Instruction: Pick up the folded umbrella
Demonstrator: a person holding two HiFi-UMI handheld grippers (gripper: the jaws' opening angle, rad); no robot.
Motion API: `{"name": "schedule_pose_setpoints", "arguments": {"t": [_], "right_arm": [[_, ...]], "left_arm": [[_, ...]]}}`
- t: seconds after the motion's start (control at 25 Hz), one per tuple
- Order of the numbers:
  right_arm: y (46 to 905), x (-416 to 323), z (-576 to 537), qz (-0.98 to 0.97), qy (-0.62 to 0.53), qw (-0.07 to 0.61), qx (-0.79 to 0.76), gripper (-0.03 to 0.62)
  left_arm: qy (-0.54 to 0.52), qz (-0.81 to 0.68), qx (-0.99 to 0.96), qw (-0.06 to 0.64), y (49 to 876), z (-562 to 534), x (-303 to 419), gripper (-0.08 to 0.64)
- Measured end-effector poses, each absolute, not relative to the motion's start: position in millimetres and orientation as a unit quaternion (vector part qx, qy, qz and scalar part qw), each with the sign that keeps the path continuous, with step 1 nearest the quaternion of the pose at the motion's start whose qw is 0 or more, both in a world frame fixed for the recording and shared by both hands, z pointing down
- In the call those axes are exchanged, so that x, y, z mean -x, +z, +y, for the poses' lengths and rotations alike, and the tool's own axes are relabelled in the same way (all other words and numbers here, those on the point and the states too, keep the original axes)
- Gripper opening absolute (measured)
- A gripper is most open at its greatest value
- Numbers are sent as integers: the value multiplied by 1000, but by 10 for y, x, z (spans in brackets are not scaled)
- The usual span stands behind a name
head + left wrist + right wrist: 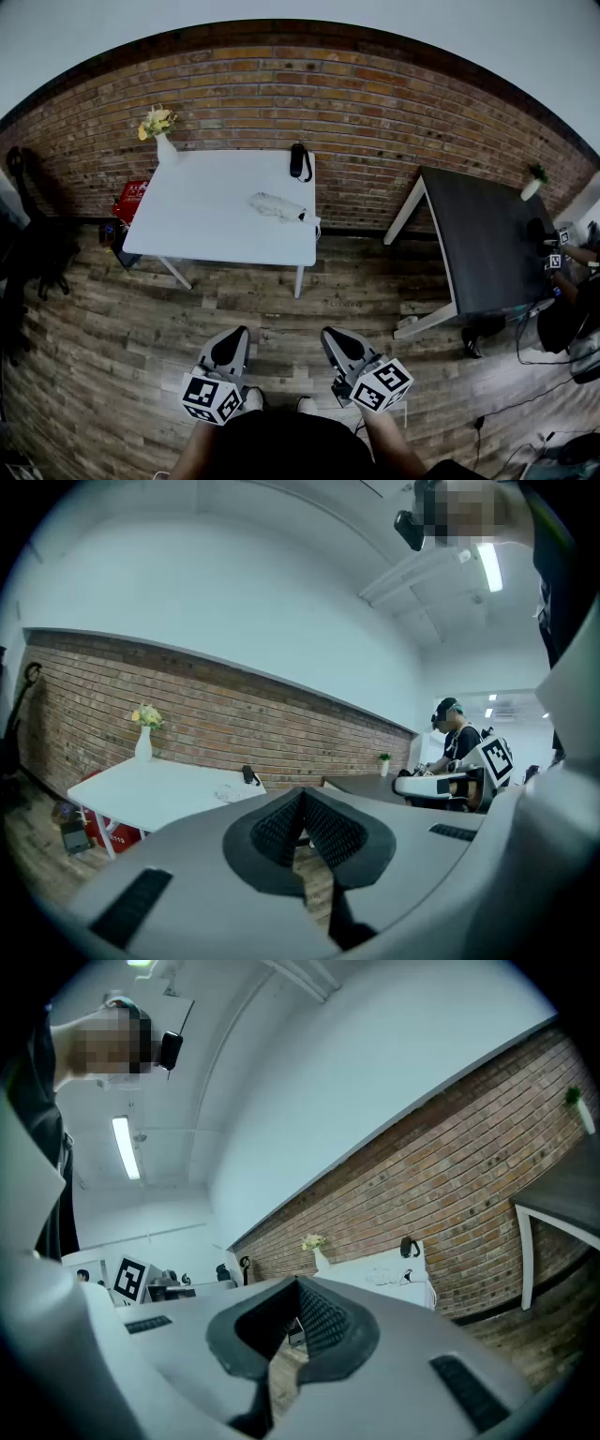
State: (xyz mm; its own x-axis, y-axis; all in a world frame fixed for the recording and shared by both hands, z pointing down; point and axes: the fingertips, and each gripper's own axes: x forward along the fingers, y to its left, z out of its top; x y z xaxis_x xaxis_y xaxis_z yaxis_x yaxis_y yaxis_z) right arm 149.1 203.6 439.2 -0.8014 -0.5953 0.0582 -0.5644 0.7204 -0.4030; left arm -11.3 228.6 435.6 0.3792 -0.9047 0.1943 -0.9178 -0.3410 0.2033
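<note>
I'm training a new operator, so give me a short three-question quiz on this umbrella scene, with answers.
1. True or false: the right gripper holds the folded umbrella.
2. Which corner of the white table holds the vase of flowers? A. far left B. near right C. far right
3. How do the jaws of the left gripper stand?
Key: 1. False; the umbrella lies on the table, and the gripper is shut on nothing. 2. A. 3. Together, with nothing between them.

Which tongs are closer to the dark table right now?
Right. The right tongs hang just left of the dark table in the head view; the left tongs sit further left.
</note>
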Motion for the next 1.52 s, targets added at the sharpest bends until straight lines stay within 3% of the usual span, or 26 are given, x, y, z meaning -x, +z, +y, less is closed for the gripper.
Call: {"name": "schedule_pose_setpoints", "arguments": {"t": [1.52], "right_arm": [[4411, -717, 2056, 904, -205, 18, 373, 21]], "left_arm": [[8, -506, -848, 159, 4445, 2220, 1132, 12]]}}
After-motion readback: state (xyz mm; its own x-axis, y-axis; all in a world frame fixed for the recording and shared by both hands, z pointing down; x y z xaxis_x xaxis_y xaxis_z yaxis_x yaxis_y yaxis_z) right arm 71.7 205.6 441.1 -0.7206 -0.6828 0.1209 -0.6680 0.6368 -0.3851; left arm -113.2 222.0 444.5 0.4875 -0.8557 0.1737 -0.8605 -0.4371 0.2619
